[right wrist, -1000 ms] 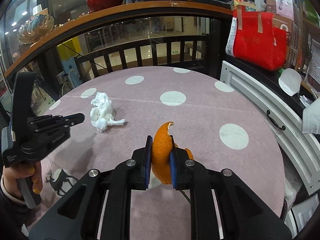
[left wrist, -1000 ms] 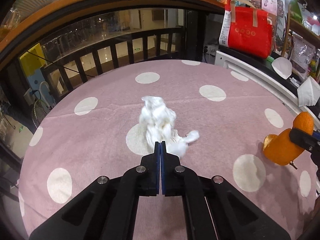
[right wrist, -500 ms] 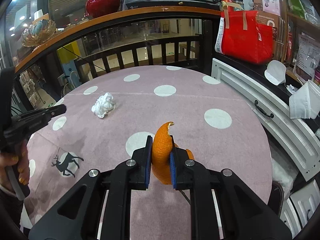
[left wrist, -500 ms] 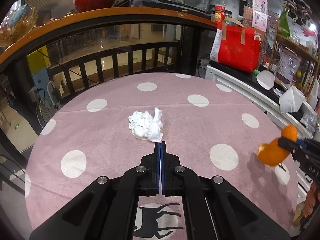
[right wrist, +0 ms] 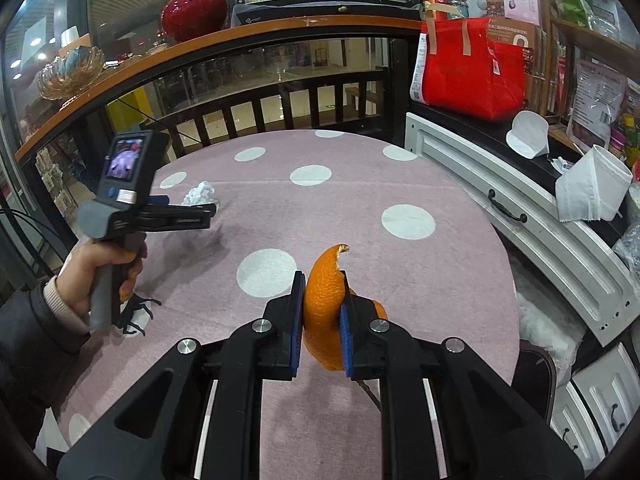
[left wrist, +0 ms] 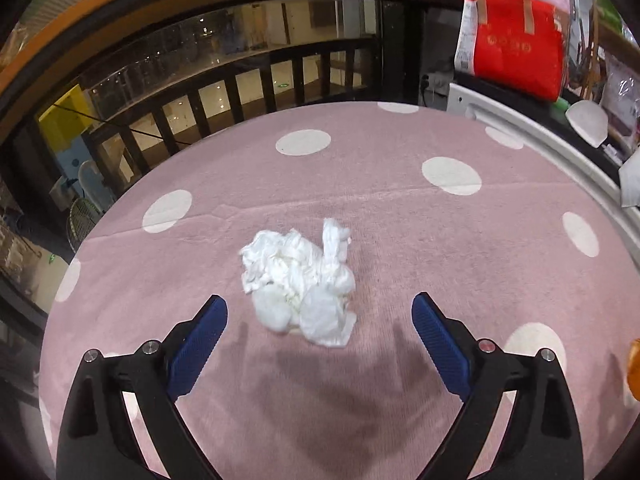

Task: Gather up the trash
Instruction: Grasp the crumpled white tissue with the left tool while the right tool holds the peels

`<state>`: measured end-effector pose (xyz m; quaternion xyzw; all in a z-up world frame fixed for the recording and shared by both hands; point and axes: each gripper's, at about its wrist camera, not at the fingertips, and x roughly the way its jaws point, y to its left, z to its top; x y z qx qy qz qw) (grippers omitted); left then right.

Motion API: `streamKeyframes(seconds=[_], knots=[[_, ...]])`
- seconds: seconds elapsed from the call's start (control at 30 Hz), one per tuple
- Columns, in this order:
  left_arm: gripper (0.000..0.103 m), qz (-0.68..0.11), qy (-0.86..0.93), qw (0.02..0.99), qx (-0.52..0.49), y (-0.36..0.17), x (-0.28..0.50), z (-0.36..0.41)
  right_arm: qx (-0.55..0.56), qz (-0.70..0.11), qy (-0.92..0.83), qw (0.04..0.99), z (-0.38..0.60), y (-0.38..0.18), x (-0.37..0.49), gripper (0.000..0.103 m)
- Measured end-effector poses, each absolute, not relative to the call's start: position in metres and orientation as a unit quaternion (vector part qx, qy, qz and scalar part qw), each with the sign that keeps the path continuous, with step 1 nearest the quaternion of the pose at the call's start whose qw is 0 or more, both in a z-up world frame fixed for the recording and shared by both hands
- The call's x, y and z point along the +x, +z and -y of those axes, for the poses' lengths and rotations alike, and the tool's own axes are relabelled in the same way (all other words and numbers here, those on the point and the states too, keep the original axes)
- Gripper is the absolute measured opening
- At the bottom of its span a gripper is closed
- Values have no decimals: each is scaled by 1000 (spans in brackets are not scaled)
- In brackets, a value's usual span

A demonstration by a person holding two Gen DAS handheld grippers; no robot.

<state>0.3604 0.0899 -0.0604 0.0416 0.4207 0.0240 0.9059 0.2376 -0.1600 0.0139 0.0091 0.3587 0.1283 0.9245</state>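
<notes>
Left gripper (left wrist: 320, 312) just opened wide, right gripper (right wrist: 320, 312) clamped

Left gripper (left wrist: 320, 312) over a pink polka-dot tablecloth (left wrist: 400, 216), jaws just swung wide, blue pads (left wrist: 200, 332) flanking but not touching a crumpled white tissue (left wrist: 300, 280). Beyond the table, a dark railing (left wrist: 224, 92) and a red bag (left wrist: 516, 60) at upper right.

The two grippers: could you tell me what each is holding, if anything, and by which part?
The right gripper pinches the orange peel across its middle. The left gripper, just opened, holds nothing; the tissue lies untouched ahead.
</notes>
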Motion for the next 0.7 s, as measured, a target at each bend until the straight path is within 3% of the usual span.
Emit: streamKeyframes(seconds=[0.07,0.13,0.17,0.23,0.27,0.33,0.7], knots=[[89,-434,30,899,51,-69,372,-89,12,-358,127,925,163,15,237,16],[67,-445,35,893,49,-74,376,-91,13,-357,127,925,165,16,236,16],[64,-447,46,891,55,-76,377,-91,14,-356,127,926,165,16,236,16],[41,-437,72,894,70,-76,374,-92,16,-354,127,926,166,17,236,16],[39,-433,68,897,64,-73,370,-93,17,-353,127,927,166,18,236,16],[21,-425,55,903,38,-64,361,-98,19,-352,128,927,167,18,235,16],[18,-367,-11,930,-18,-14,279,-90,25,-345,130,929,174,22,217,16]])
